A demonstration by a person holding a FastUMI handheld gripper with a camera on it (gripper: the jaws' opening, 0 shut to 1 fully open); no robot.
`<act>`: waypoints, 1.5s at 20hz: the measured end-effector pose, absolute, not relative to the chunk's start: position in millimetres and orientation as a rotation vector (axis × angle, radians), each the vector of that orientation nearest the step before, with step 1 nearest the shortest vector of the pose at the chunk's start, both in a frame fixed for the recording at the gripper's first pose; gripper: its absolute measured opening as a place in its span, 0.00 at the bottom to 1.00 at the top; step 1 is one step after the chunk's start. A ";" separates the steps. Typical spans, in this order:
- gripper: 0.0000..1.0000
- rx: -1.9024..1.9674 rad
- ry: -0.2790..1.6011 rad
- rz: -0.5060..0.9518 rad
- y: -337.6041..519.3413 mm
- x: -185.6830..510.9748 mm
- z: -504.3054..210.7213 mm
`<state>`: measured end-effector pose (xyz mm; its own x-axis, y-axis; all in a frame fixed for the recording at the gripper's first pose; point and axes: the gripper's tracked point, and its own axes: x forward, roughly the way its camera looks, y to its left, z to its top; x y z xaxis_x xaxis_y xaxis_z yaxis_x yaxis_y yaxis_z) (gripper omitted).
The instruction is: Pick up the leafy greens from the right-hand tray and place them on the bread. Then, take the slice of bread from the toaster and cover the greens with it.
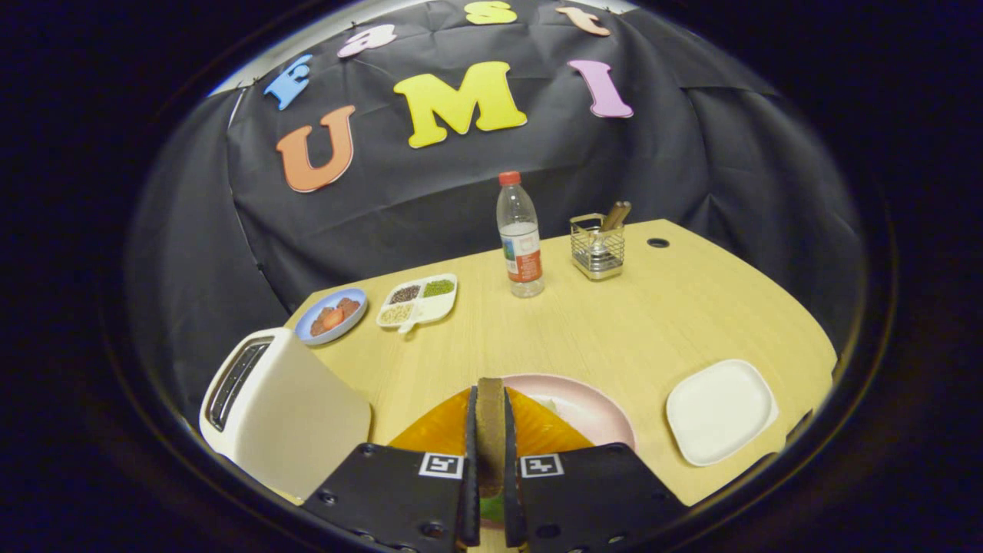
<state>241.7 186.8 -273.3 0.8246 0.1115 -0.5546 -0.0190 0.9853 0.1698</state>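
Toasted bread slice (490, 430) pinched in gripper (490, 453)

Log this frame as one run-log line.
gripper: shut on bread slice | over pink plate | greens below | toaster empty | white tray empty

A staged kitchen booth is shown: a wooden table (614, 322) is backed by draped black cloth (430, 177). Around a water bottle (520, 238) kitchen things are set: a wire utensil holder (597, 247) just beside it, a divided dish (418, 301) nearby, a toaster (276, 407) well apart.
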 end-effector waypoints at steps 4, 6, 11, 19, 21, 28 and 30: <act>0.17 0.196 0.594 0.091 171.3 245.0 -283.4; 0.26 0.207 0.594 0.099 161.1 248.0 -291.0; 0.38 0.231 0.628 0.081 142.5 249.2 -312.1; 0.53 0.211 0.601 0.092 134.5 243.6 -315.7; 0.59 0.196 0.567 0.074 129.1 235.5 -301.9; 0.72 0.095 0.315 0.052 126.9 166.4 -188.7; 0.74 0.065 0.209 0.021 123.8 138.9 -148.5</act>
<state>138.9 123.8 -148.5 0.9779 0.0273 -0.2071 -0.0138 0.9977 0.0662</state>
